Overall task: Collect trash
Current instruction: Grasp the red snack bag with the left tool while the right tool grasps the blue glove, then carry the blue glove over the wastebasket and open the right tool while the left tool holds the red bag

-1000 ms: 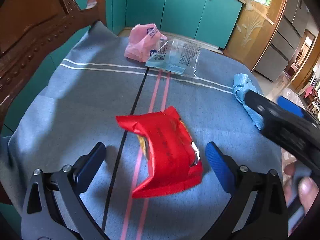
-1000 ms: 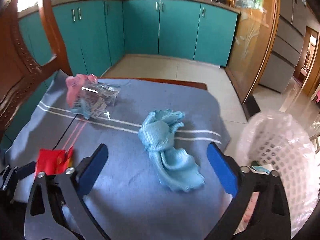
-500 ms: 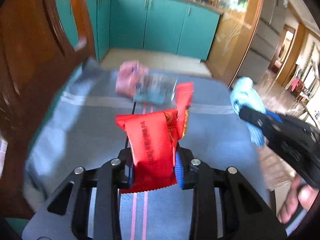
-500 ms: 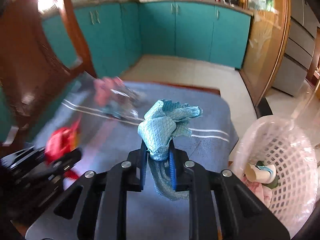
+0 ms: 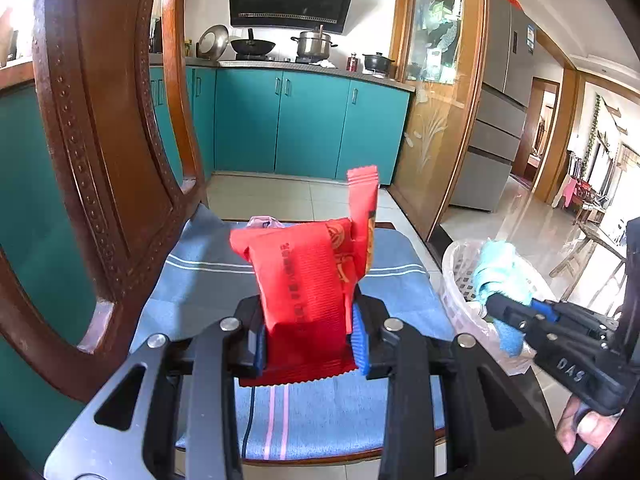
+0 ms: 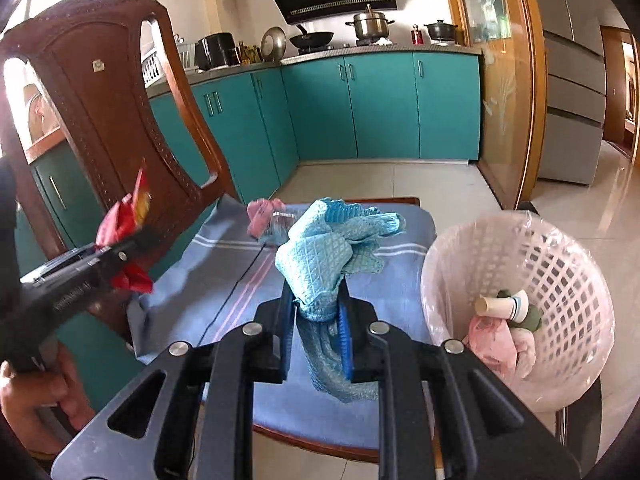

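Left wrist view: the carry step seems in hand. The left tongs are clamped on a red wrapper, held upright above the cushion. The basket sits off to their right, so the next move likely calls for a swing rightward before release.

Right wrist view: the right tongs pinch a blue cloth, its tail hanging below them. The basket stands just to their right, lower; they are raised and level. A pink bag lies ahead.
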A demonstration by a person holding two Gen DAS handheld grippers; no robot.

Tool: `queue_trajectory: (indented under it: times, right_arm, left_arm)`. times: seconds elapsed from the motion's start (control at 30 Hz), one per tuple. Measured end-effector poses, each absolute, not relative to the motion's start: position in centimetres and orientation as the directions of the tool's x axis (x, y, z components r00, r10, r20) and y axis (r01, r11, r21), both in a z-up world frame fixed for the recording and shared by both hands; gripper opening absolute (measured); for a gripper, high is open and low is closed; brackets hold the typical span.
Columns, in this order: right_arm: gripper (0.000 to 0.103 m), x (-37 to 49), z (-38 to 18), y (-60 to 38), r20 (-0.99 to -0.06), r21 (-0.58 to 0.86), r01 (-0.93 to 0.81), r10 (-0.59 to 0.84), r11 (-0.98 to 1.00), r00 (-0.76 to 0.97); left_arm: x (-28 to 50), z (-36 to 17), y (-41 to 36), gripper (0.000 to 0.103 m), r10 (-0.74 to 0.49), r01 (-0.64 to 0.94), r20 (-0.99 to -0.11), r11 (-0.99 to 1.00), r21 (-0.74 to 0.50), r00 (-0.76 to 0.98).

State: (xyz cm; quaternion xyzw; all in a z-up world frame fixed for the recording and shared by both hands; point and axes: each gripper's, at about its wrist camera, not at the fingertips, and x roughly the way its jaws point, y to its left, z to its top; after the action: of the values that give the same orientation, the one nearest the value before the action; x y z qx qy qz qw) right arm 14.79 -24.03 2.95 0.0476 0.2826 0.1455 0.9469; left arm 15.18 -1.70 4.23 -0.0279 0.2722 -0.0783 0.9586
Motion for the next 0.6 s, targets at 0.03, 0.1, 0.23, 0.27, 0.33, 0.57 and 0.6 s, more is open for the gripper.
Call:
queue_trajectory:
  times: [0.03,0.1,0.23,0.27,0.33,0.57,0.6]
  right_arm:
    - [0.02,15.0,2.7,-23.9,-0.529,0.165,-0.251,0.301,0.954,0.794]
    - [0.02,15.0,2.2,-23.9,-0.538,0.165,-0.246,0.296,0.955,0.789]
    - [0.02,15.3,2.0,-24.0,-0.536,0.17,-0.245,0.298,0.955,0.79]
    - [0.02,15.3,2.0,-24.0,-0.534,0.168,-0.246,0.297,0.955,0.791]
    - [0.02,15.2,1.9,-24.4,-0.532,0.171,-0.244,0.297,0.955,0.793]
    - [0.02,15.3,2.8,-27.3,-0.493,0.172,-0.189,0.251,0.967,0.833]
    - [0.02,15.4,3.1,-28.3,-0.484,0.176,-0.168,0.234,0.97,0.843]
  left_arm:
    - [15.9,3.7,-1.8,0.033,-0.158,0.134,-0.527,0.987,-0.085,0.835]
    - [16.8,2.8,-1.7,0.033,-0.143,0.123,-0.542,0.99,-0.073,0.828]
    - [18.0,1.9,-1.9,0.033,-0.137,0.115,-0.568,0.991,-0.075,0.811]
    - [18.0,2.1,-1.8,0.033,-0.135,0.114,-0.567,0.991,-0.072,0.813]
    - [18.1,2.2,-1.9,0.033,-0.136,0.117,-0.564,0.991,-0.071,0.814]
    - [17.6,2.2,-3.0,0.033,-0.14,0.123,-0.567,0.99,-0.068,0.812]
    - [17.6,2.1,-3.1,0.033,-0.142,0.125,-0.568,0.99,-0.07,0.811]
